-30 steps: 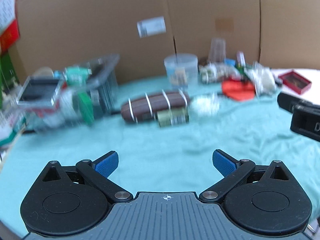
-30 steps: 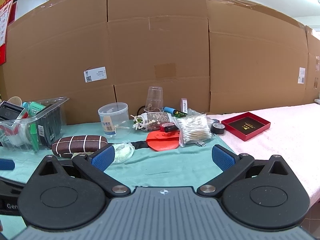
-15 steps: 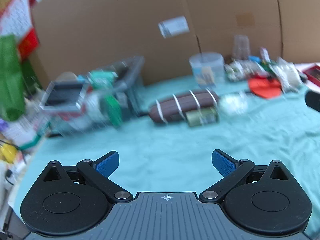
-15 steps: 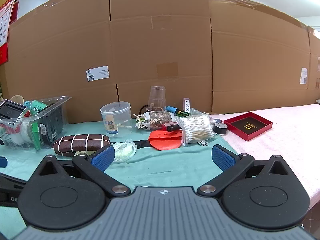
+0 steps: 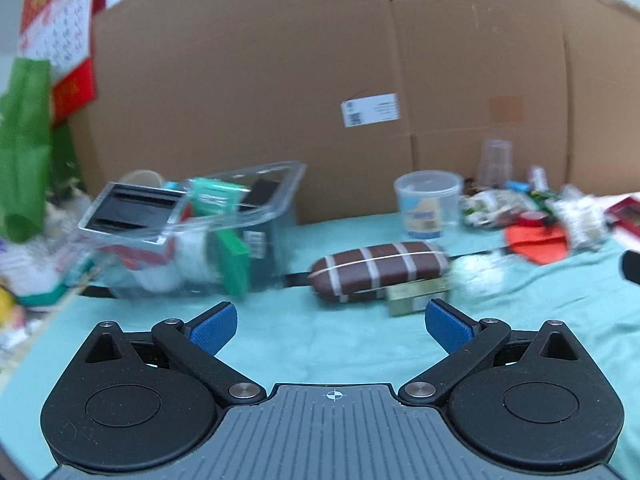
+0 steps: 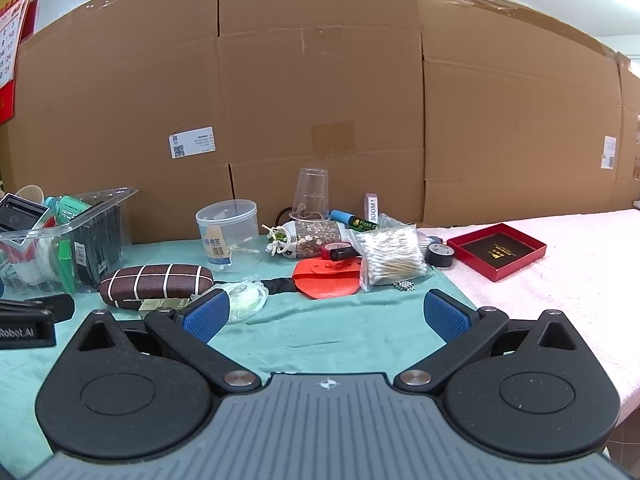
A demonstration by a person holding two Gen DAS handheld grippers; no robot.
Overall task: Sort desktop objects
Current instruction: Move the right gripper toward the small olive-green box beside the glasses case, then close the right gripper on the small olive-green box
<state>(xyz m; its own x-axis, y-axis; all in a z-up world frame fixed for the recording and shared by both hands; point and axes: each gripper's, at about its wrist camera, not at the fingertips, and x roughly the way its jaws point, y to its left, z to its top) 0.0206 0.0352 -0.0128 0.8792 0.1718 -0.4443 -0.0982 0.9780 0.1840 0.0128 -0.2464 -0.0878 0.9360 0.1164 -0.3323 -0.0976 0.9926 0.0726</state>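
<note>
The left wrist view is smeared: the clear bin (image 5: 192, 236) and brown case (image 5: 378, 270) blur sideways, while the near gripper body stays sharp. The right wrist view is crisp and evenly bright, with glare at the far upper right. Both bend the cardboard wall (image 6: 320, 100) at the edges.

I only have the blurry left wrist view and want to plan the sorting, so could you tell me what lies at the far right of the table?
Observer: A shallow red box sits open on a pink towel, beside the teal cloth.
Operator: What is that whitish bundle near the red pouch?
Observer: A bag of cotton swabs, overlapping the red pouch.
Operator: Is the right gripper holding anything?
Observer: No, the right gripper is open and empty.
</note>
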